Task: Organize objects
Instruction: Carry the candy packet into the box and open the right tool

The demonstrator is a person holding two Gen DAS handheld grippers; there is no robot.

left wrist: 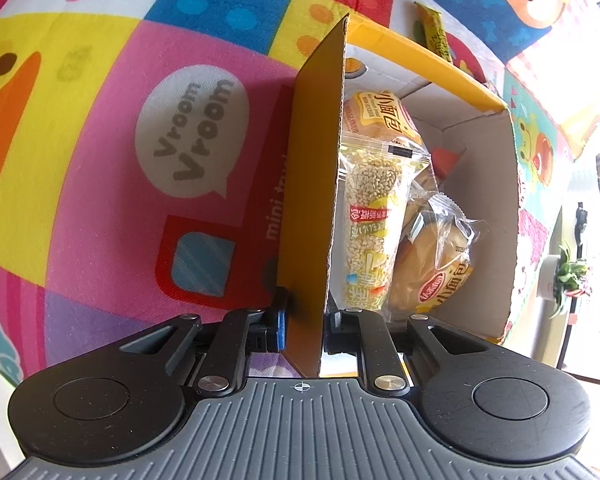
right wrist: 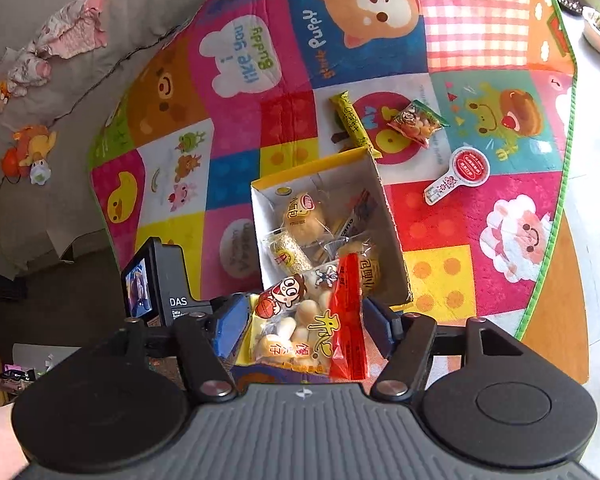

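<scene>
**Snack bag between the right jaws, box wall pinched on the left**

Closest in the left wrist view: left gripper (left wrist: 303, 322) clamping narrowly on the near wall of the yellow cardboard box (left wrist: 314, 184), 1 blue pad outside the wall, the other inside. Holding that wall edge-on, upright, running away from the camera. Lying inside the box, just beyond the inner finger: a sesame stick packet (left wrist: 370, 236) against the wall, and 2 small bread packets, 1 nearer (left wrist: 436, 268) and 1 farther back (left wrist: 380, 116). Resting on a colourful cartoon play mat (left wrist: 100, 128), with a "Vroom Vroom" speech bubble just left of the box.

Closest in the right wrist view: right gripper (right wrist: 305, 330) standing about half open, a bag of small round biscuits (right wrist: 300, 328) sitting between its blue pads, red strip down its right side. Whether the pads are pressing on the bag cannot be told; a gap seems to be showing at the right pad. Hanging just over the near edge of the box (right wrist: 394, 236). Showing to the left, beside the bag, the other gripper's camera unit (right wrist: 156, 284) marked "DAS".

Farther out on the mat (right wrist: 500, 184), beyond the box's far wall: a long yellow stick packet (right wrist: 352, 124) touching or nearly touching the far corner, a green-and-red snack pouch (right wrist: 418, 122) near it, and a round red-and-white tag-shaped item (right wrist: 462, 174) lying apart to the right.

Farthest, top left: a grey sofa (right wrist: 148, 4) carrying crumpled pink clothing (right wrist: 66, 36) and a plush toy (right wrist: 30, 152).
</scene>
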